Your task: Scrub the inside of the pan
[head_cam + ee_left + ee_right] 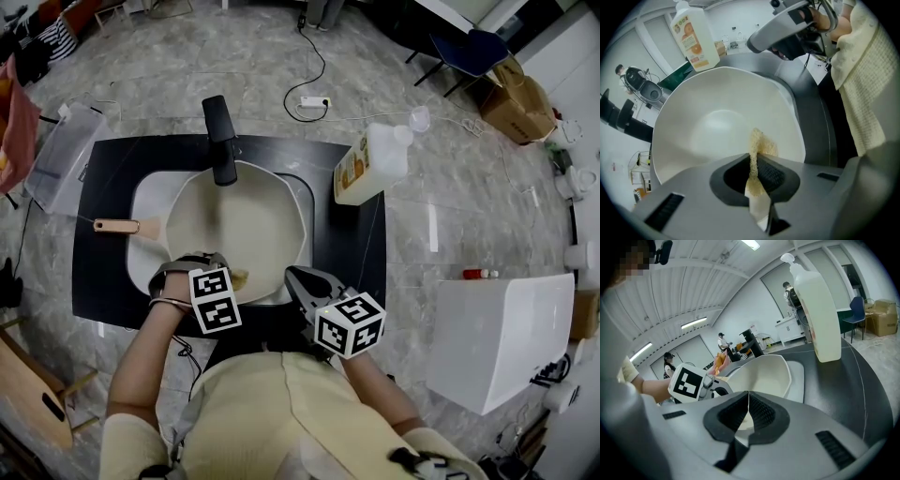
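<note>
A cream pan [239, 225] with a wooden handle [117, 226] lies in the sink under the black faucet [220, 141]. My left gripper [223, 268] is at the pan's near rim, shut on a yellowish scrub pad [240, 277]. In the left gripper view the scrub pad [759, 150] sticks out from between the jaws, over the pan's inner wall [722, 117]. My right gripper [292, 275] sits by the pan's near right rim. Its jaws are shut with nothing between them [748, 398], and the pan [764, 373] lies just beyond.
A detergent bottle [370, 164] stands on the black counter [112, 187] at the sink's back right. On the floor are a clear plastic bin [61, 155] at left, a white box [497, 337] at right, and a power strip [314, 103] behind the counter.
</note>
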### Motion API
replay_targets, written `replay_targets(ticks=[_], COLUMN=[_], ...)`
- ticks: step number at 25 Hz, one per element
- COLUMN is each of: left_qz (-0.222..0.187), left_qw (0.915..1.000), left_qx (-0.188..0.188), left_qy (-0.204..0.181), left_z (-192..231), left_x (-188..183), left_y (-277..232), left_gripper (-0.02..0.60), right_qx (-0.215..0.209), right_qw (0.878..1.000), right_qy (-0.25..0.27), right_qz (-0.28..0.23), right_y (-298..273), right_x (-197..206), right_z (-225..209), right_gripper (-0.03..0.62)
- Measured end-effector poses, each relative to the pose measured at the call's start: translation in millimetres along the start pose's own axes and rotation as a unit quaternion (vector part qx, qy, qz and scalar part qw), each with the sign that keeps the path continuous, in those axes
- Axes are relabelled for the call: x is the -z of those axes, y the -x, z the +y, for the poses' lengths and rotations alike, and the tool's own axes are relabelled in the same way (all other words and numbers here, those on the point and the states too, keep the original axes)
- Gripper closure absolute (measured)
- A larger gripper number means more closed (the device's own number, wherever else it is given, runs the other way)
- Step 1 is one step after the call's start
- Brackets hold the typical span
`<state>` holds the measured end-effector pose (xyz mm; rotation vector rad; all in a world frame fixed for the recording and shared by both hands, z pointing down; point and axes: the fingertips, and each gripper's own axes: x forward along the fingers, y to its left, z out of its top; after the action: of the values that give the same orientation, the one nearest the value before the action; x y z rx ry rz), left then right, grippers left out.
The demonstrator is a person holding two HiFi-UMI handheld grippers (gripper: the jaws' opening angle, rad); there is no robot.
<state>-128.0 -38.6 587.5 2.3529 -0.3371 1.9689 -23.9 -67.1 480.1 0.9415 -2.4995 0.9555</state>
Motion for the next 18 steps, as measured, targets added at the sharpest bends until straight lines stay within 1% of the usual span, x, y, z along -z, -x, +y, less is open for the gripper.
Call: replay_targets(ticks=[7, 12, 18], left_qz=[0.058, 0.068, 0.091], left_qw=[0.9975, 0.9966, 0.9922], left_qx=[-0.038, -0.046, -0.086], left_qy=[-0.006, -0.001, 0.000], left_z=[25, 32, 54], left_x=[34, 40, 57], left_y=[-5, -8, -10], left_gripper=[0.541, 0.541, 0.541], right_qx=[0.010, 0.017, 0.023], right_qw=[1.000, 1.000, 1.000], right_qy=[0.000, -0.003, -0.008], right_qz=[-0.001, -0.002, -0.003], right_y=[-1, -1, -4], right_x=[1, 3, 5], right_z=[1, 1, 5], right_gripper=[0.577, 0.577, 0.577])
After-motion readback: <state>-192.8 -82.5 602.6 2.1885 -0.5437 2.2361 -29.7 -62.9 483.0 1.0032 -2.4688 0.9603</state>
